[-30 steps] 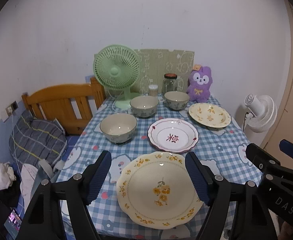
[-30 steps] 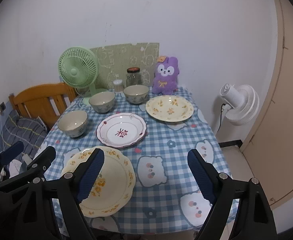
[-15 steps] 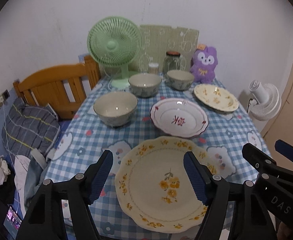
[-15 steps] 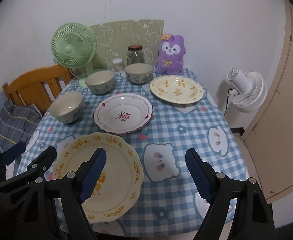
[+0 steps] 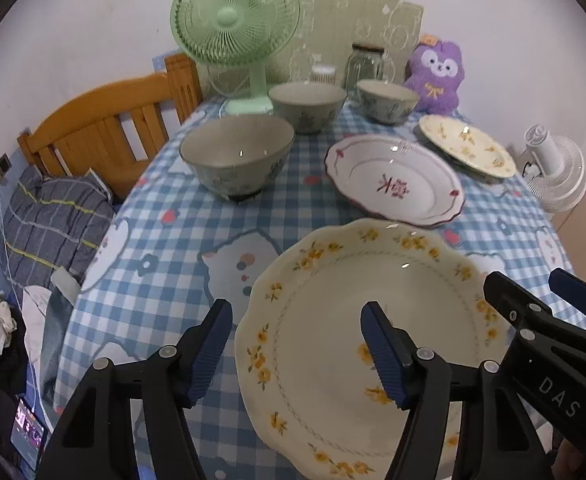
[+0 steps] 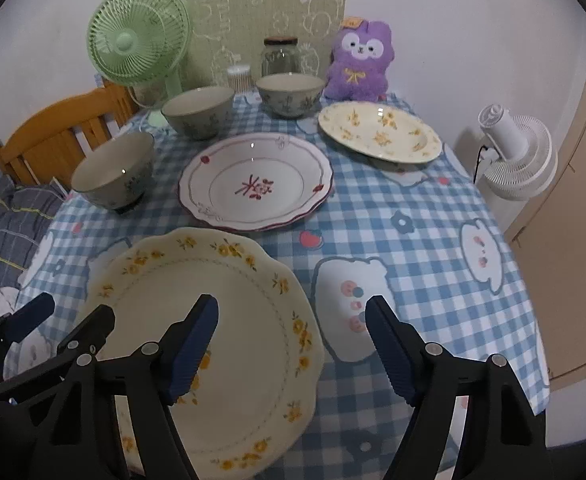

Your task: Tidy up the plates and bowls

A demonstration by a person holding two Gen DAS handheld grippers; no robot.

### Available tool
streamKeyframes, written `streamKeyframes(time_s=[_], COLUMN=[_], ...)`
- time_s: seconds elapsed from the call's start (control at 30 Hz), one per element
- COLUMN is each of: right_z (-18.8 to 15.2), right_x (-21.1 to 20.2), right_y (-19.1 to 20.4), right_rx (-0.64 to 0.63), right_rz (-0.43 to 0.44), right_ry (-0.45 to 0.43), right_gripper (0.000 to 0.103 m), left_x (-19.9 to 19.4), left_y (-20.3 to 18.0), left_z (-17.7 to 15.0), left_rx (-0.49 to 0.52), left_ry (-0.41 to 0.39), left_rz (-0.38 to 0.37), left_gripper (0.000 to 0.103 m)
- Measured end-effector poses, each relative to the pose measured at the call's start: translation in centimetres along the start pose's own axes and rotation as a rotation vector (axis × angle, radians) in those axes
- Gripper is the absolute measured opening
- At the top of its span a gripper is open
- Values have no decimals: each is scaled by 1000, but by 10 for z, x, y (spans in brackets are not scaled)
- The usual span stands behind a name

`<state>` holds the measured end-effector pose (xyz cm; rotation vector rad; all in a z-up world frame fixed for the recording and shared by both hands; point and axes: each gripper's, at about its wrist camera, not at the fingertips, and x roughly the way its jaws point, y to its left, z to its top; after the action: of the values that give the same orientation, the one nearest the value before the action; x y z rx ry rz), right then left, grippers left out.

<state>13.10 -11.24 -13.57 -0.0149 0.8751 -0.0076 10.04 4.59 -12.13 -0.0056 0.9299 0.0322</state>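
1. Left gripper (image 5: 295,346): jaws closing, nothing clamped. The left rim of the near yellow-flower plate (image 5: 333,280) sits in the gap; no pad contact visible.
2. Right gripper (image 6: 293,342): jaws closing, nothing clamped. The same plate's right rim lies between the fingers.
3. That plate sits at the near edge of the checked tablecloth (image 6: 393,200), with both grippers over it.
4. Behind it: red-trimmed plate (image 6: 255,182), rim close to the near plate's far rim. Second yellow-flower plate (image 6: 379,132) sits far right.
5. Three bowls run along the left and back: near-left bowl (image 5: 237,156), middle bowl (image 5: 307,104), far bowl (image 5: 387,100).
6. Back-row clutter: green desk fan (image 5: 235,24), glass jar (image 5: 365,64), purple plush (image 6: 359,62).
7. Off-table: white fan (image 6: 517,152) right, wooden headboard (image 5: 105,136) left.
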Motion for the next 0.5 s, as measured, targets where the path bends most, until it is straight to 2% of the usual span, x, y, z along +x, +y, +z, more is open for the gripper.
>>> streamKeyframes(time_s=[0.27,0.5], right_z=[-5,-5], right_x=[27,42], right_y=[7,10], right_rx=[26,45], right_rz=[-28,-55], right_ry=[71,110], right_gripper=[76,73], left_x=[25,35], left_y=[4,2], left_z=[-4,3], left_rx=[-9,37], left_ry=[73,62], left_rz=[-18,-24], left_gripper=[67,67])
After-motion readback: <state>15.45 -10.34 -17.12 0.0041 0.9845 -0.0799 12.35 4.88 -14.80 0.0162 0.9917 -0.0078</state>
